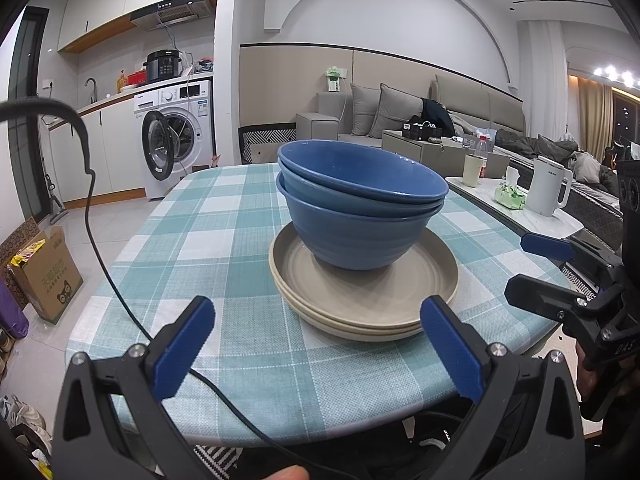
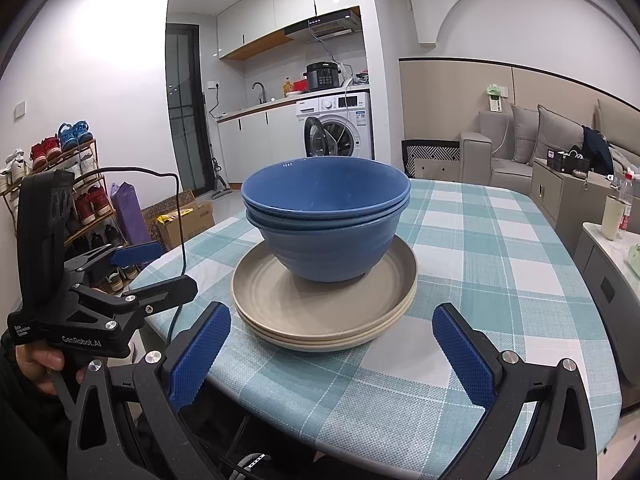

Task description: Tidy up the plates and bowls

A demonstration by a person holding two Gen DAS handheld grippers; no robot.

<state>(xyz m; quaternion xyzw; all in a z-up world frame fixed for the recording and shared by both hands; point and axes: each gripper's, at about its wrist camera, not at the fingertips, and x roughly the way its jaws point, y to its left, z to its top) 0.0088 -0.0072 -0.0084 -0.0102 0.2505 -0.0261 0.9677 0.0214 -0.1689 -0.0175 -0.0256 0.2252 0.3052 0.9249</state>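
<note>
Blue-padded fingers point(image 1: 188, 344) of the left gripper point(image 1: 320, 344) are spreading wide and gripping nothing, hovering level over the near table point(image 1: 200, 216) edge. Just ahead, nested blue bowls point(image 1: 360, 216) are sitting on stacked beige plates point(image 1: 360, 304), near the checked table's front. Beside it, the right gripper point(image 2: 332, 352) is likewise gaping and gripping nothing, pointing at the same stack, with plates lying between and beyond its fingertips, untouched.
</note>
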